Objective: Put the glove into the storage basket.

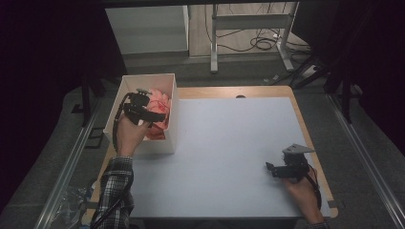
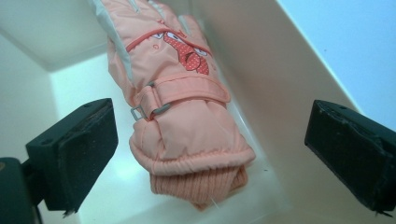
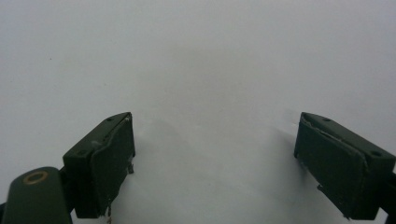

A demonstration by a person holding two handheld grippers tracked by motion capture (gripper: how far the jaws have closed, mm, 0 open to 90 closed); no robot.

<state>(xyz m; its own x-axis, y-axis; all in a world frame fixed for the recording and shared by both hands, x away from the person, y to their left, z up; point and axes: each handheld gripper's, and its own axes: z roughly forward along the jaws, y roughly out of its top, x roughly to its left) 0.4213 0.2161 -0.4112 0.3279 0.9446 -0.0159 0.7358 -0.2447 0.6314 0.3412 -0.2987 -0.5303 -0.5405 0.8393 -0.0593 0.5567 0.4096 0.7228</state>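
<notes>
One pink glove lies in the white box at the table's far left corner, with my left gripper held over it, jaws wide open, while my right gripper rests near the right edge, jaws open over bare white top.

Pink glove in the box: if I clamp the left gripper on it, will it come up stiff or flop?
The glove looks padded and quilted, so it will probably squash between the left gripper's open jaws and droop at both ends. It seems light for its bulk. The knit cuff and strap buckle may snag the box wall.
</notes>
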